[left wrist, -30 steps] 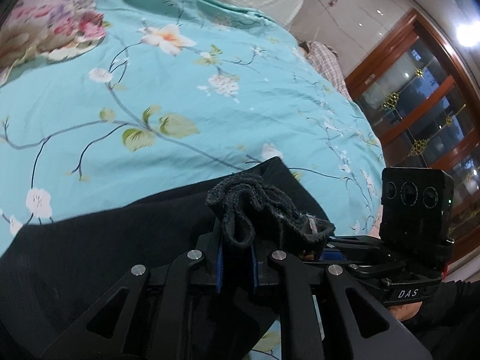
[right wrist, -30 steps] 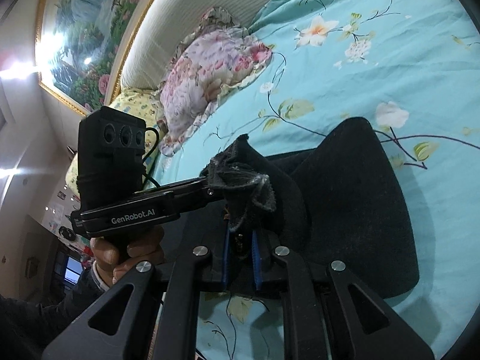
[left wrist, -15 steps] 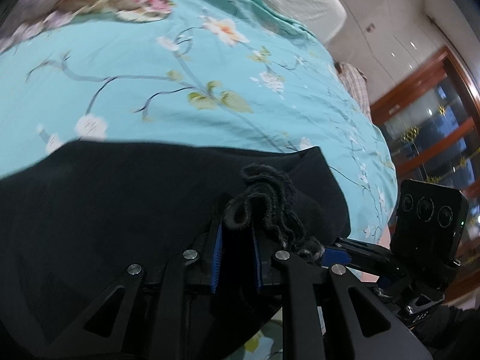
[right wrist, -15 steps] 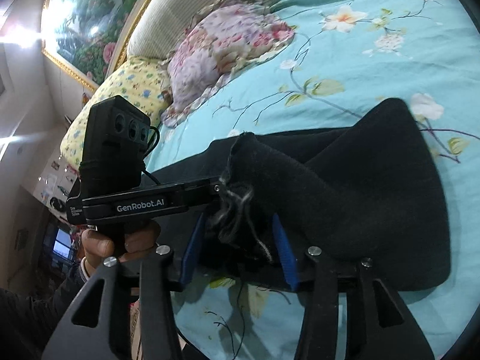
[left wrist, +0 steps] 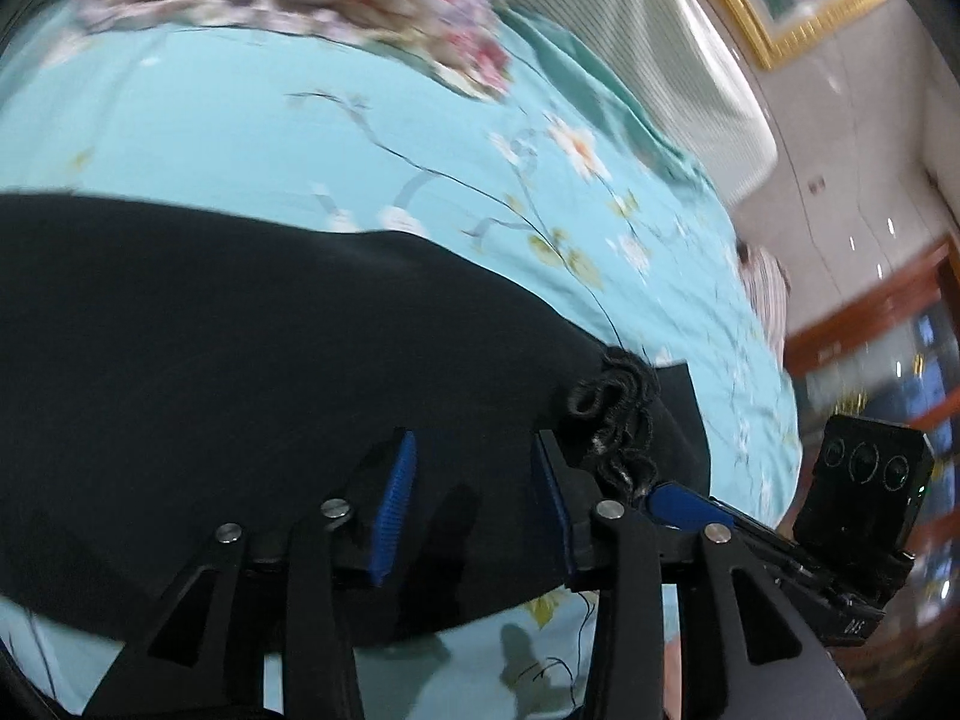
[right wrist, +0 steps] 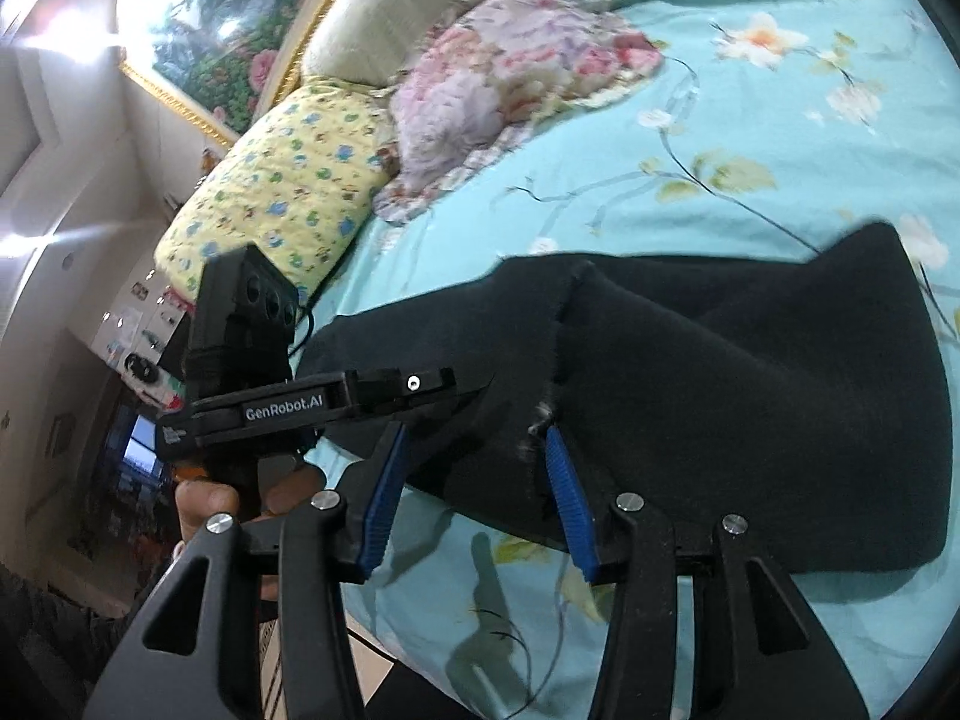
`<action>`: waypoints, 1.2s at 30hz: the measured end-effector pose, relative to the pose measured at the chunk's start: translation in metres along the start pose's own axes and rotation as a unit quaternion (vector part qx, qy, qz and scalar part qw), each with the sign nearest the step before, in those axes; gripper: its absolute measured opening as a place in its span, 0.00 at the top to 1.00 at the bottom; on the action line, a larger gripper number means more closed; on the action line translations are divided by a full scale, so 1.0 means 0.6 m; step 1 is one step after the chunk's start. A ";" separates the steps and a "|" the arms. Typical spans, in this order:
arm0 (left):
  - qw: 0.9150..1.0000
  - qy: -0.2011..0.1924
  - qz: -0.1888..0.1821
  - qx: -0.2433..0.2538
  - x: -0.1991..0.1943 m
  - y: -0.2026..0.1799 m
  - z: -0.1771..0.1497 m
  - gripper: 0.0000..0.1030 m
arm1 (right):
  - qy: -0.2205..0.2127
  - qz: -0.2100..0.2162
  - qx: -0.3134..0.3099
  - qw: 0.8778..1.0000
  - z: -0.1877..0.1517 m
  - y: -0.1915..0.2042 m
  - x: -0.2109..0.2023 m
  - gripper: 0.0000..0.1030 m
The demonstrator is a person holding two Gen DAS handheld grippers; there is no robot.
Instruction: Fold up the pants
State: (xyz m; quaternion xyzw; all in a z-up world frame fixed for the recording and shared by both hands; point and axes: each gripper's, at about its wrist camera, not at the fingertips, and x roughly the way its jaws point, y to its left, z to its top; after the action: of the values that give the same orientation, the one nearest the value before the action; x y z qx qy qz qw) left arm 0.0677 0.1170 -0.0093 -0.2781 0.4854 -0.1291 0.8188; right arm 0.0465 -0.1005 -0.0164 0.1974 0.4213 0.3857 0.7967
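Note:
The black pants [left wrist: 240,360] lie folded on the turquoise floral bedspread [left wrist: 240,138]. They also show in the right wrist view [right wrist: 750,396]. My left gripper [left wrist: 474,492] is open just above the pants' near edge, with its blue pads apart and nothing between them. A bunched frayed hem [left wrist: 612,420] lies beside its right finger. My right gripper [right wrist: 474,480] is open over the pants' near edge, empty. The left gripper [right wrist: 372,390] shows in the right wrist view, close on the left. The right gripper [left wrist: 780,540] shows in the left wrist view.
A pink floral pillow [right wrist: 510,78] and a yellow patterned pillow [right wrist: 282,198] lie at the head of the bed by a padded headboard [right wrist: 384,0]. A wooden cabinet [left wrist: 888,360] stands past the bed's far side. The bed's near edge runs below the grippers.
Both grippers have opened and let go of the pants' hem, which now lies on the folded pants. The pants have been laid flatter on the bed.

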 end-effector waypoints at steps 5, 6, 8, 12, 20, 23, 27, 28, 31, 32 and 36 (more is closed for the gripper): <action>0.999 -0.029 0.001 -0.044 -0.045 0.033 -0.017 0.60 | -0.002 0.012 -0.016 1.000 0.019 0.022 0.002 0.52; 0.998 -0.034 0.003 -0.050 -0.052 0.039 -0.020 0.60 | -0.001 0.014 -0.019 1.000 0.023 0.027 0.005 0.52; 0.997 -0.043 0.011 -0.064 -0.070 0.053 -0.027 0.60 | 0.002 0.018 -0.025 1.000 0.032 0.035 0.013 0.52; 0.994 -0.059 0.017 -0.087 -0.102 0.079 -0.038 0.60 | 0.010 0.025 -0.037 0.999 0.044 0.052 0.035 0.52; 0.981 -0.117 0.069 -0.137 -0.179 0.138 -0.067 0.60 | 0.040 0.039 -0.061 0.997 0.064 0.086 0.090 0.52; 0.975 -0.134 0.076 -0.161 -0.203 0.162 -0.078 0.60 | 0.055 0.042 -0.070 0.995 0.070 0.099 0.114 0.52; 0.965 -0.153 0.089 -0.192 -0.234 0.195 -0.095 0.60 | 0.070 0.049 -0.081 0.993 0.077 0.116 0.144 0.52; 0.963 -0.157 0.097 -0.198 -0.239 0.202 -0.098 0.60 | 0.073 0.051 -0.084 0.993 0.079 0.120 0.150 0.52; 0.956 -0.167 0.112 -0.213 -0.251 0.220 -0.106 0.60 | 0.083 0.056 -0.094 0.991 0.086 0.134 0.171 0.52; 0.955 -0.167 0.110 -0.220 -0.252 0.228 -0.107 0.60 | 0.086 0.057 -0.096 0.990 0.086 0.138 0.177 0.52; 0.952 -0.164 0.108 -0.237 -0.251 0.246 -0.112 0.60 | 0.100 0.059 -0.109 0.987 0.095 0.153 0.203 0.48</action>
State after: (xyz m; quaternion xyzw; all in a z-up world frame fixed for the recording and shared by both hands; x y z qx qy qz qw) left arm -0.0739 0.2874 -0.0111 -0.4274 0.3881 0.1257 0.8068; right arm 0.0949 0.0525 0.0115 0.0946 0.4418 0.4937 0.7431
